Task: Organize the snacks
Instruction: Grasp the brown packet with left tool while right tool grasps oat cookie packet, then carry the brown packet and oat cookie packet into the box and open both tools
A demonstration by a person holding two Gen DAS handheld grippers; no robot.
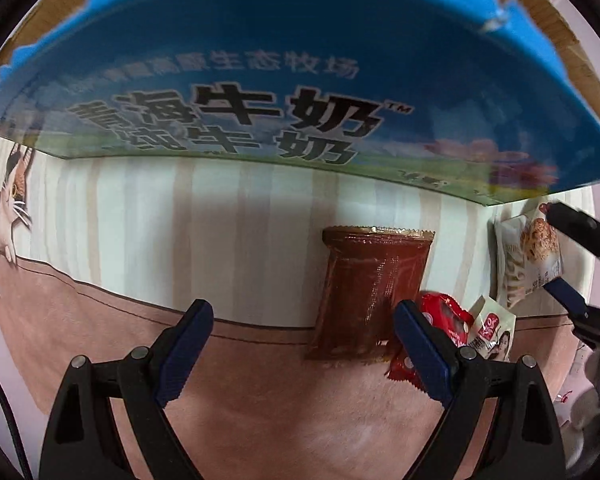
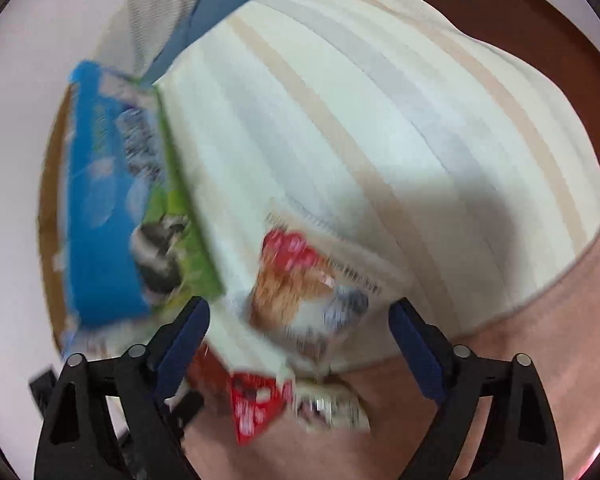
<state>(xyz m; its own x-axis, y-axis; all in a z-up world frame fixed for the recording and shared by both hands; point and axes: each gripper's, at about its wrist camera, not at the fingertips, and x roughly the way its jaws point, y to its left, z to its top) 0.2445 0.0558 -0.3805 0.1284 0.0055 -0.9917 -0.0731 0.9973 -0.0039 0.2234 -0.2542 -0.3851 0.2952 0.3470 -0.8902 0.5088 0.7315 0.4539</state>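
Note:
A brown snack packet (image 1: 370, 292) lies on the striped cloth just ahead of my open, empty left gripper (image 1: 302, 344). A red packet (image 1: 440, 316) and a small white packet (image 1: 492, 332) lie right of it. A white cookie packet (image 1: 532, 256) lies farther right, between the open jaws of my right gripper (image 1: 556, 248). In the blurred right wrist view my right gripper (image 2: 300, 336) is open over that cookie packet (image 2: 304, 292), with the red packet (image 2: 256, 404) and small white packet (image 2: 332, 404) below. The blue milk carton box (image 1: 300, 60) stands behind.
The striped cream cloth (image 1: 180, 220) with a cat print (image 1: 8, 208) borders a pinkish-brown cloth (image 1: 260, 400). The blue box also shows in the right wrist view (image 2: 108, 208), at the left. A dark wooden edge (image 2: 540, 20) lies at the far right.

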